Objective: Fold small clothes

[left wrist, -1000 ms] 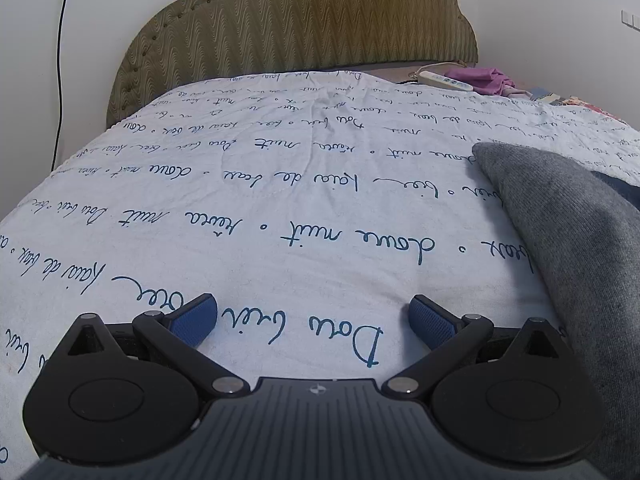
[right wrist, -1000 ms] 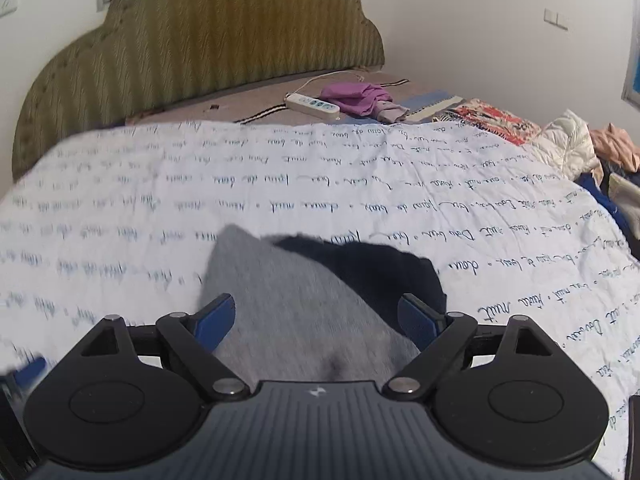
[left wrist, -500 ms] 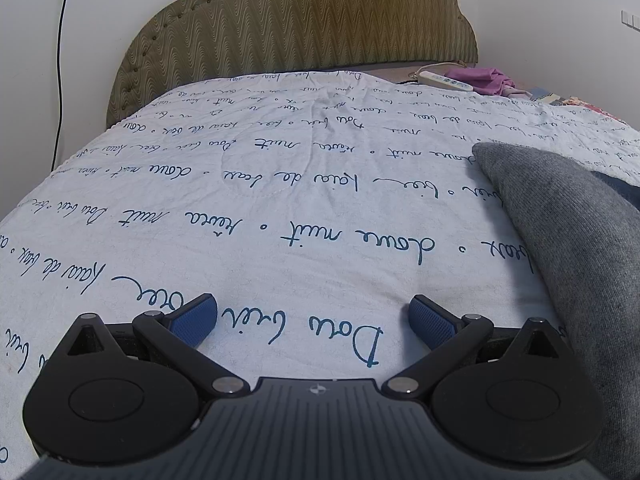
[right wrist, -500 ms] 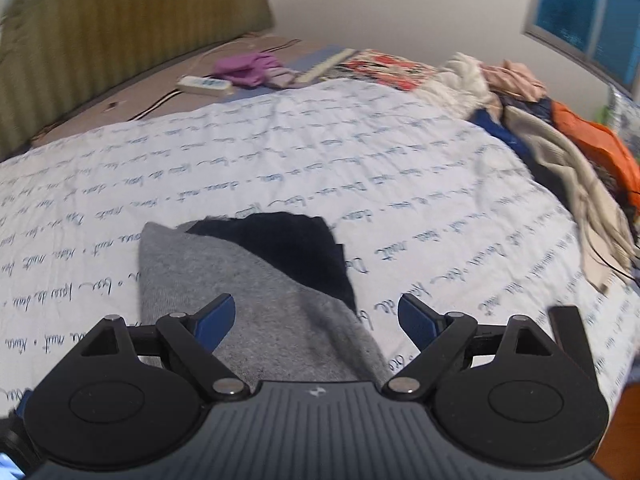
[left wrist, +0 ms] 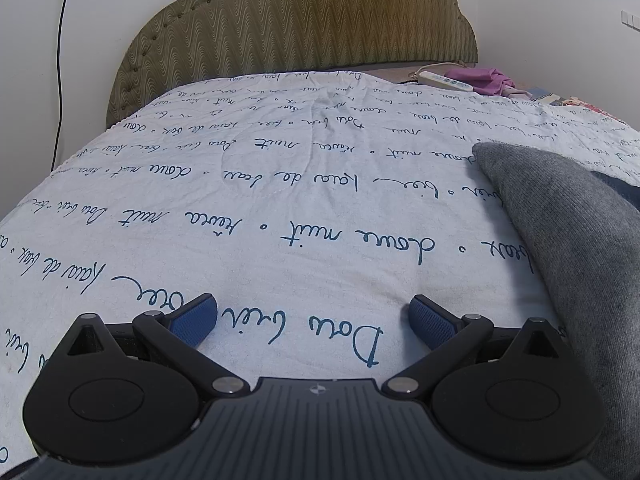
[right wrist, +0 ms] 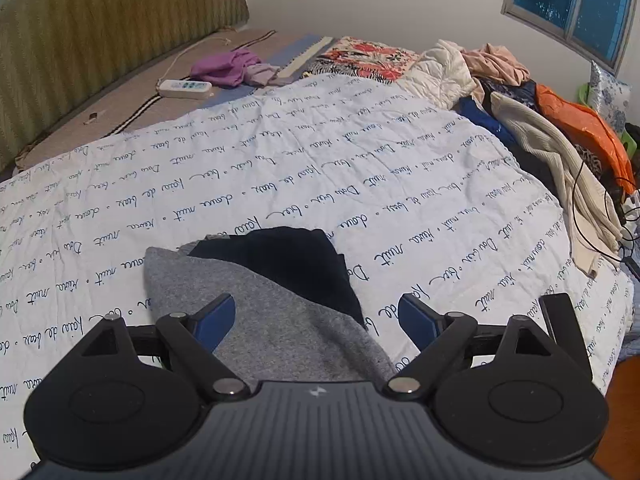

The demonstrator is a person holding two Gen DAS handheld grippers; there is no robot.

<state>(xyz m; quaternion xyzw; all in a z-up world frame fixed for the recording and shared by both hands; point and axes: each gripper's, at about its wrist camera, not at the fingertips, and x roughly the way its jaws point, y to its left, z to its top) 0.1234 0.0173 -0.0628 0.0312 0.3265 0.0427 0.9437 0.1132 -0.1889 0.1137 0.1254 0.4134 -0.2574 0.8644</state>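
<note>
A folded grey knit garment [right wrist: 260, 304] lies on the white bedspread with blue script [right wrist: 360, 168], with a dark navy garment [right wrist: 296, 256] folded beside or under its far edge. My right gripper [right wrist: 316, 320] is open and empty, held above the near end of the grey garment. In the left wrist view the grey garment [left wrist: 568, 240] lies at the right, and the navy one [left wrist: 624, 192] shows behind it. My left gripper [left wrist: 312, 320] is open and empty, low over bare bedspread [left wrist: 280, 200] to the left of the garment.
A pile of unfolded clothes [right wrist: 520, 120] lies along the bed's right edge, with an orange bag [right wrist: 584, 120] and black cables [right wrist: 600, 216]. A power strip [right wrist: 184, 88] and purple cloth [right wrist: 224, 68] lie near the padded headboard [left wrist: 304, 24]. A window [right wrist: 576, 4] is at the right.
My right gripper has swung to the right and risen, so the clothes pile and window came into view. My left gripper has not moved.
</note>
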